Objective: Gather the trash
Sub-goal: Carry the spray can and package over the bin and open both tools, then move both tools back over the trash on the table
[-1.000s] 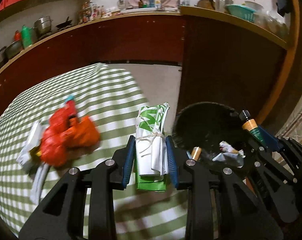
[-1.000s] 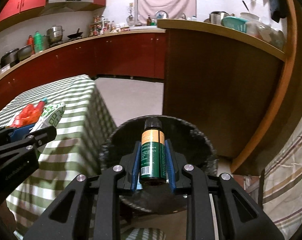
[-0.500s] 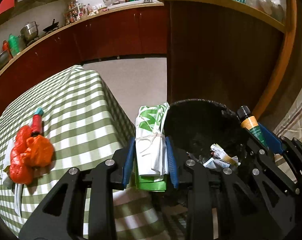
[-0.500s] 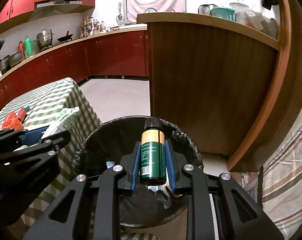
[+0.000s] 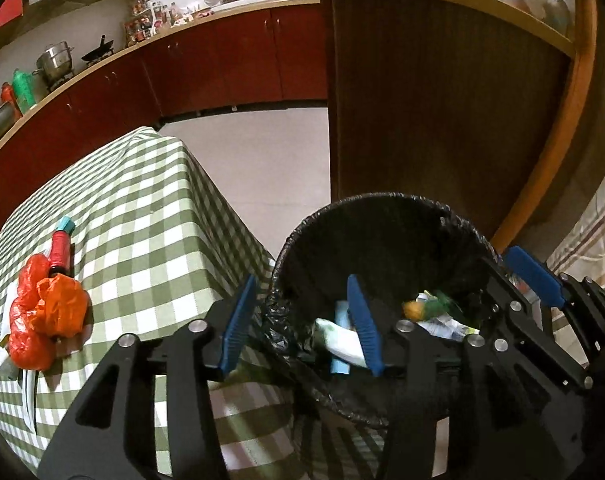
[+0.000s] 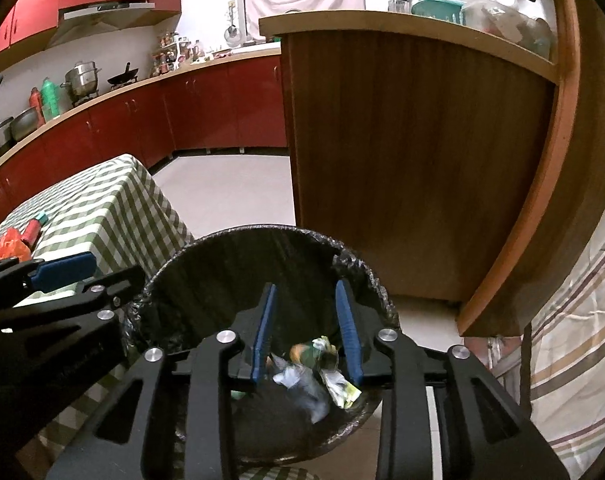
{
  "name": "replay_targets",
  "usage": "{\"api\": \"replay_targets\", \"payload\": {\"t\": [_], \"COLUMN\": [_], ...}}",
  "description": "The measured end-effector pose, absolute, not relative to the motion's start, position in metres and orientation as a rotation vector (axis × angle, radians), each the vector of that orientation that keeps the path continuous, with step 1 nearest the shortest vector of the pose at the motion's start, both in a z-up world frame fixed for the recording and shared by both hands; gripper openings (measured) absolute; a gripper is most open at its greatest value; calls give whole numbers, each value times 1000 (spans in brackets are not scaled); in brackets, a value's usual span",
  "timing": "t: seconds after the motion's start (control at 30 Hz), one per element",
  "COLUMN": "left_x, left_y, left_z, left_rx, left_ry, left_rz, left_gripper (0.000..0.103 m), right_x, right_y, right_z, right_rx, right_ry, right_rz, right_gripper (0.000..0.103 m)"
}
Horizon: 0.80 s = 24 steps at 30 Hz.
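Note:
A black-lined trash bin (image 5: 382,208) stands on the floor beside the checked table; it also shows in the right wrist view (image 6: 238,248). My left gripper (image 5: 302,292) is open and empty over the bin's left rim. The white-and-green packet (image 5: 340,340) lies blurred inside the bin. My right gripper (image 6: 304,300) is open and empty over the bin. The green bottle with an orange band (image 6: 310,354) lies blurred among wrappers inside; it shows in the left wrist view too (image 5: 426,308). Orange plastic bags (image 5: 46,312) and a red tube (image 5: 60,246) lie on the table.
The green-checked table (image 5: 150,216) sits left of the bin. A wooden counter panel (image 6: 414,152) rises right behind the bin. Red kitchen cabinets (image 5: 206,64) line the back. A striped cloth (image 6: 574,352) hangs at right. Tiled floor (image 5: 270,152) lies between table and counter.
Both grippers have opened over the bin. The white-and-green packet dropped from the left gripper and the green bottle dropped from the right gripper into the bin.

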<state>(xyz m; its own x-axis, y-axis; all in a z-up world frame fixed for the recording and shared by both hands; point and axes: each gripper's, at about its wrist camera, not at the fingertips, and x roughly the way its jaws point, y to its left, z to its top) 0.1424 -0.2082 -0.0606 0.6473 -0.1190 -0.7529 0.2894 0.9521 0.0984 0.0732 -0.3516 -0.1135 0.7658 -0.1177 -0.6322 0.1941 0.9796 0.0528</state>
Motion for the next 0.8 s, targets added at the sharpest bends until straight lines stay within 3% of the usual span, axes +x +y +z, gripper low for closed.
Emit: {"api": "replay_targets", "payload": {"t": [0.17, 0.33, 0.8], "left_x": [135, 123, 93], "left_y": [-197, -174, -64], "left_z": [-51, -39, -20], "left_rx": [215, 200, 152], "left_ry": [804, 771, 754], "left_rz": [-218, -197, -21], "left_gripper": [57, 59, 64], "right_x": [70, 67, 67], "right_y": [-351, -336, -255], "right_z": [-108, -99, -82], "right_rx": [121, 108, 71], "right_ry": [672, 657, 653], "right_rz": [-175, -156, 1], "right_gripper": [39, 44, 45]}}
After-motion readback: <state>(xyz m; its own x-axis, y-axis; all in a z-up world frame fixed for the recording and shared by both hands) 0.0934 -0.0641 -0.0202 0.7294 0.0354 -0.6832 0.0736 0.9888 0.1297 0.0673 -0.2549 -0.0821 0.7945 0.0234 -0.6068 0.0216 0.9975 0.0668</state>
